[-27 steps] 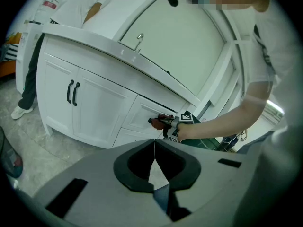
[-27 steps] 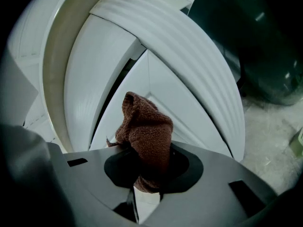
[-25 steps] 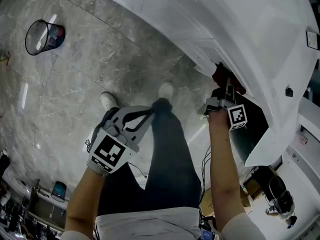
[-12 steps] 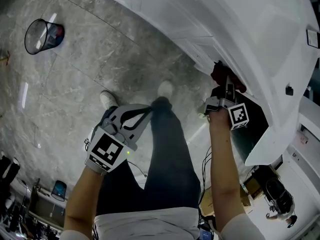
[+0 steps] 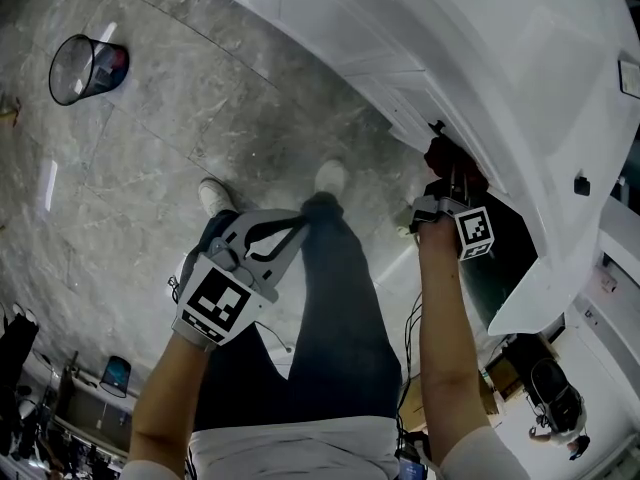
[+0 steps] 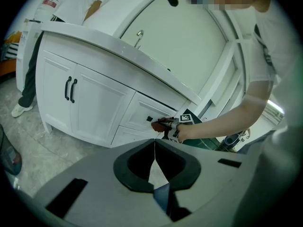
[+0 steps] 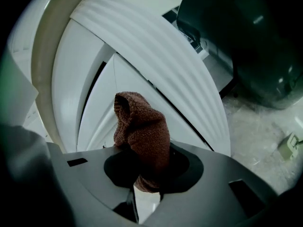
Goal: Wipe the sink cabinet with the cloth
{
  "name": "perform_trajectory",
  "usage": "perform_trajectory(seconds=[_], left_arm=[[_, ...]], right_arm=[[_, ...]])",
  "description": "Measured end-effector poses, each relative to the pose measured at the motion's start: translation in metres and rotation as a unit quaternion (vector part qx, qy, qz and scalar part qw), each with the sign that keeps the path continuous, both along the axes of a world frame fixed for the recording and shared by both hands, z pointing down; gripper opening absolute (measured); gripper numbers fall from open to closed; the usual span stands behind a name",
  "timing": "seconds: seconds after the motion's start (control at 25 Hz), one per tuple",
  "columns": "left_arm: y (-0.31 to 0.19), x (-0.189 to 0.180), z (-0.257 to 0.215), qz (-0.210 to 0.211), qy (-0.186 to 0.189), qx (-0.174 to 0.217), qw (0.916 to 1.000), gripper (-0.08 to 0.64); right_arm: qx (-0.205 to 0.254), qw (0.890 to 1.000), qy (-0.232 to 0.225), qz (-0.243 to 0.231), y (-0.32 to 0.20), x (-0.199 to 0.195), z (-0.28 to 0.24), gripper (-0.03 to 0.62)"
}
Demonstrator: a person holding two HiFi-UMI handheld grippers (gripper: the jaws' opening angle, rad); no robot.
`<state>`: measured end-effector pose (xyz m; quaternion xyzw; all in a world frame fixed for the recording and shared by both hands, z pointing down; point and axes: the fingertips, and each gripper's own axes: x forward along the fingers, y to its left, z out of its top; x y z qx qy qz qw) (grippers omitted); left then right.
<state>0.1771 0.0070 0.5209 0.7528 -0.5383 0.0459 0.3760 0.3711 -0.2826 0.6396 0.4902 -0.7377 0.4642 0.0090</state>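
Observation:
The white sink cabinet (image 5: 400, 48) fills the upper right of the head view; in the left gripper view the cabinet (image 6: 94, 103) shows its doors and drawers. My right gripper (image 5: 450, 173) is shut on a reddish-brown knitted cloth (image 7: 142, 136) and holds the cloth (image 5: 447, 158) against the cabinet's front, by a small black knob (image 6: 149, 119). The cloth bunches up out of the jaws against the white panels (image 7: 142, 56). My left gripper (image 5: 285, 230) hangs low over the floor, away from the cabinet, its jaws closed with nothing between them (image 6: 154, 150).
A wire waste bin (image 5: 85, 70) stands on the grey marble floor (image 5: 180, 118) at the far left. The person's shoes (image 5: 330, 178) are close to the cabinet base. A dark green bin (image 7: 246, 37) sits to the cabinet's right. Another person (image 6: 61, 4) stands behind the cabinet.
The right gripper with the cloth has shifted slightly up along the cabinet front. The left gripper has stayed where it was.

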Motion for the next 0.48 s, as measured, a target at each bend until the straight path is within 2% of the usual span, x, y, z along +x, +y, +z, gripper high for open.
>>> perform_trajectory(seconds=[0.48], left_arm=[[0.008, -0.013, 0.007, -0.036, 0.000, -0.008, 0.9993, 0.015]], right_arm=[[-0.082, 0.994, 0.065, -0.027, 0.000, 0.000, 0.063, 0.095]])
